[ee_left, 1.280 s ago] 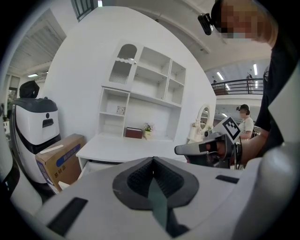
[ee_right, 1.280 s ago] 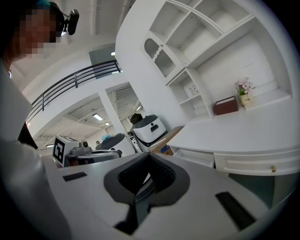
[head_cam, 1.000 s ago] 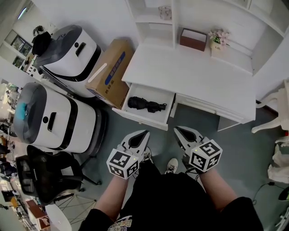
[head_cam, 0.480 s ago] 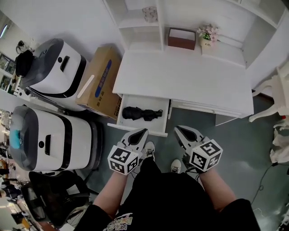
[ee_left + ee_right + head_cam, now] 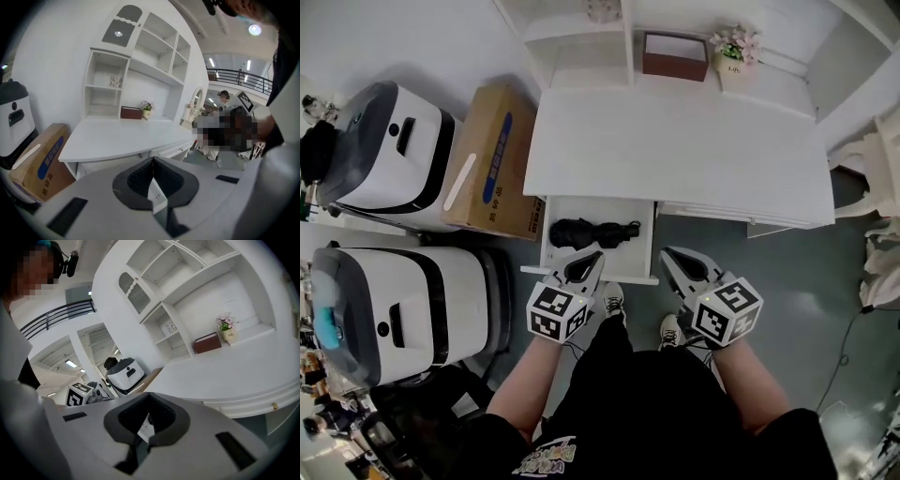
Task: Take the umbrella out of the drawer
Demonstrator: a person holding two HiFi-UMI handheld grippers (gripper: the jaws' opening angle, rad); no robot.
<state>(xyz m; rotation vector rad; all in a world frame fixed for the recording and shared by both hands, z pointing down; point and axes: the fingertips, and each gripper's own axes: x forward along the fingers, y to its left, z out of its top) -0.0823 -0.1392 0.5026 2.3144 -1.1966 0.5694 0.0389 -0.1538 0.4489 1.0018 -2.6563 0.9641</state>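
Nearest, two bare forearms carry the grippers above grey floor. The left gripper (image 5: 590,259) has its jaws pressed together with nothing between them, as its own view confirms (image 5: 152,162). The right gripper (image 5: 668,256) is likewise clenched and empty (image 5: 149,397). From the head view, the left gripper's tip overlaps the front rim of the open white drawer (image 5: 630,278); contact cannot be determined. The right gripper sits just right of the drawer. The black folded umbrella (image 5: 592,232) lies crosswise inside the drawer, untouched. Beyond is the white desk top (image 5: 675,141), with a brown cardboard carton (image 5: 490,164) standing beside it on the left. Farthest, a dark red box (image 5: 675,54) and a small flower pot (image 5: 734,49) occupy the shelf.
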